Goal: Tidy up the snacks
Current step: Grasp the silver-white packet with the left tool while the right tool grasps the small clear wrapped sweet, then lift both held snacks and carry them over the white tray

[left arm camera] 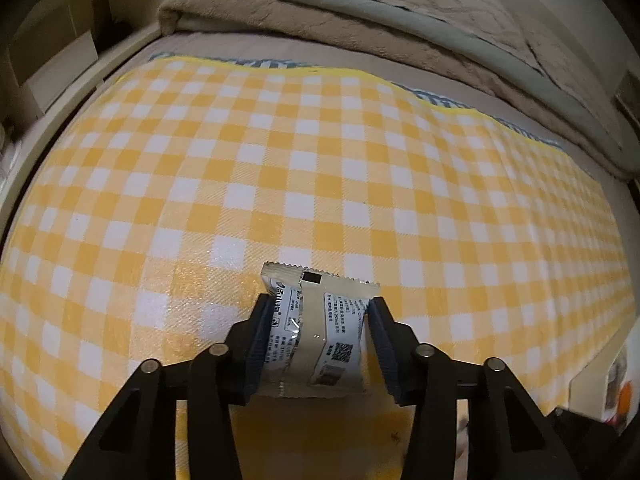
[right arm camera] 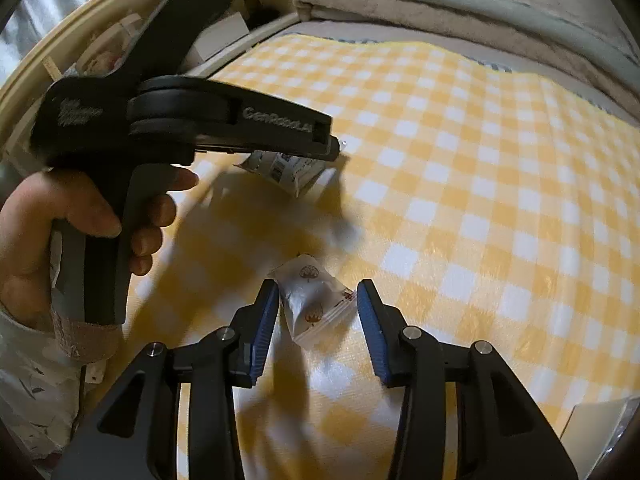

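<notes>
My left gripper (left arm camera: 318,308) is shut on a silver-white snack packet (left arm camera: 320,336) with black print and a QR code, held just above the yellow checked cloth (left arm camera: 320,160). The right wrist view shows that same left gripper (right arm camera: 336,148) from the side, held by a hand, with the packet (right arm camera: 284,170) in its jaws. My right gripper (right arm camera: 318,292) is open around a small white wrapped snack (right arm camera: 316,304) that lies on the cloth (right arm camera: 480,160). The left finger is close to the wrapper, the right finger stands apart from it.
Folded beige and grey blankets (left arm camera: 360,12) lie beyond the cloth's far edge. A cream bed frame (right arm camera: 60,60) runs along the left with boxes behind it. A white box corner (right arm camera: 600,428) sits at the lower right.
</notes>
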`<state>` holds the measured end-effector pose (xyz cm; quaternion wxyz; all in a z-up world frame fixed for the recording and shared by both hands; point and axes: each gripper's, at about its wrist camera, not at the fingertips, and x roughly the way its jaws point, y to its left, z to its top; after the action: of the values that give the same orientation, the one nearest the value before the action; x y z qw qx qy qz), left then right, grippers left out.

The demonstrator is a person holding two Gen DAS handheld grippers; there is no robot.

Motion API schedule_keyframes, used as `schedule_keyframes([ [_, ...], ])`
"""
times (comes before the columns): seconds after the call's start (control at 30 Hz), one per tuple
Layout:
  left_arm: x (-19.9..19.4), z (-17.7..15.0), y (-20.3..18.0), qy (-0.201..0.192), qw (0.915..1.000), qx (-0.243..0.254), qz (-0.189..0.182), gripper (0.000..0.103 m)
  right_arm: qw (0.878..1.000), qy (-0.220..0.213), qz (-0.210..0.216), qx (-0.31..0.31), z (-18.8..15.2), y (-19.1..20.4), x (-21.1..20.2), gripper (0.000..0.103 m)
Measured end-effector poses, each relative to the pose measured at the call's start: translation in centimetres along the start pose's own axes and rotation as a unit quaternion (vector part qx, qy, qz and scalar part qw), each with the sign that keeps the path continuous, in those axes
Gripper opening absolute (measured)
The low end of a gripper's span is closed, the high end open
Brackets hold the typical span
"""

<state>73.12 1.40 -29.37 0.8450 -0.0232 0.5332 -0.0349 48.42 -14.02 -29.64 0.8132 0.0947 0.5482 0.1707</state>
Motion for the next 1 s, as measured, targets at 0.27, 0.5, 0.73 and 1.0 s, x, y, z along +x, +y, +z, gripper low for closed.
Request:
schedule_keyframes([
  [0.27, -2.0, -1.9, 1.5, -0.033, 0.9995, -0.003, -0.001, 0.038, 1.0, 0.001, -0.013, -0.002, 0.4, -0.3, 1.3, 0.049],
  [0.5, -5.4, -3.9, 3.4, -0.063, 0.9977, -0.021, -0.015, 0.038, 1.0, -0.022, -0.02, 0.001, 0.5, -0.4, 0.6, 0.04],
  [0.73, -10.3, -6.3, 4.7, -0.088, 0.9952, -0.037, -0.024, 0.037, 0.998, -0.045, -0.035, 0.001, 0.9, 0.0, -1.5, 0.039],
  [1.0, -19.3, -9.0, 3.9, -0.132, 0.9905, -0.033, -0.019, 0.037, 0.994, -0.09, -0.062, 0.004, 1.7, 1.3, -7.7, 0.039],
])
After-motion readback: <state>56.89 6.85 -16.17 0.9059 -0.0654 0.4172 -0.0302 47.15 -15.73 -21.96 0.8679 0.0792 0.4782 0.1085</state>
